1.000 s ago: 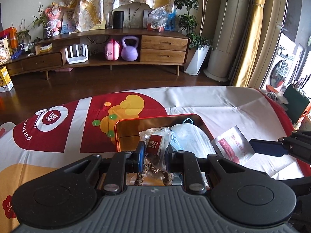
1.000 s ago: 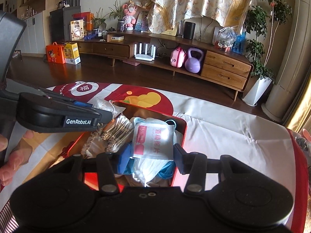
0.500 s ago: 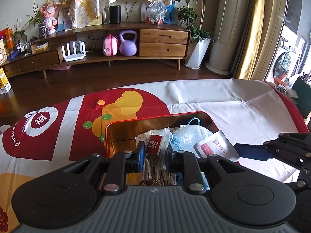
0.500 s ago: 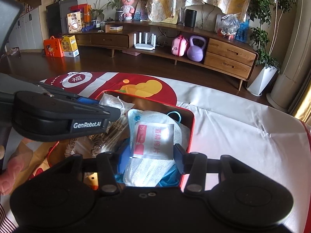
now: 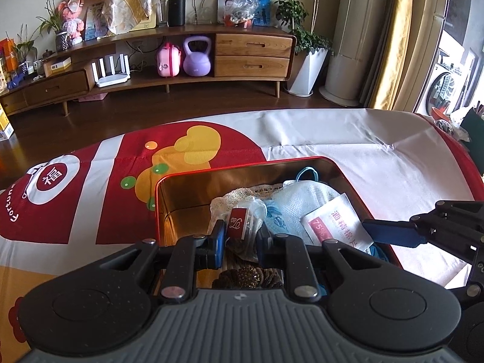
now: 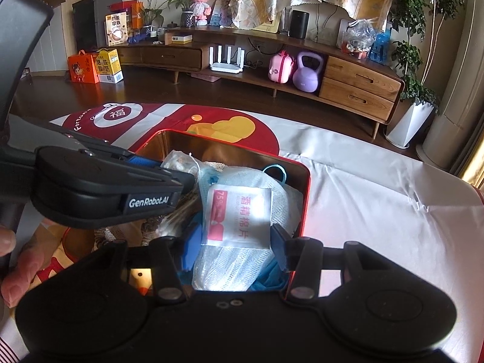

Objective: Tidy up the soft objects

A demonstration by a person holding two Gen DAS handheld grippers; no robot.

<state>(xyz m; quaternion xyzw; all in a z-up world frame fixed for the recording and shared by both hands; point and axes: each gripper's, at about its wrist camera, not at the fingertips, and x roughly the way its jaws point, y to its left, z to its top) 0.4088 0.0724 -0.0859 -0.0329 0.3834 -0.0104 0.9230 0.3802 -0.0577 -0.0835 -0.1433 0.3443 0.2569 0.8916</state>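
My own housings cut off the bottom of both views, so the near end of the red tin [image 5: 211,172] and whatever lies deepest in it is hidden from me. Something brown and knobbly [image 5: 248,275] sits under my left claw [image 5: 240,236]; I cannot tell what it is. That claw stands nearly closed, its blue pads pinching a clear tea bag pouch [image 5: 245,224] with a red tag reading "Tea", held just above the tin's contents. My right claw [image 6: 236,239] is roughly half open, its pads pressing both edges of a white alcohol wipe sachet [image 6: 237,211], which lies over a pale mesh bundle [image 6: 266,187] inside the tin. A blue loop [image 6: 273,171] pokes out at the far wall of the tin; what it belongs to is unclear.

The tin rests on a surface covered by a white and red cloth [image 5: 332,139] with an orange cartoon shape and a character in a white ring. Beyond is dark wooden flooring, a long wooden sideboard [image 5: 254,51] with a purple kettlebell [image 5: 196,57] and a pink case [image 5: 168,60], plants and yellow curtains.

The sachet carries "75%" and pink Chinese characters. The left claw's side, seen from my right camera, reads "GenRobot.AI". Part of my left hand [image 6: 18,260] shows at the edge.
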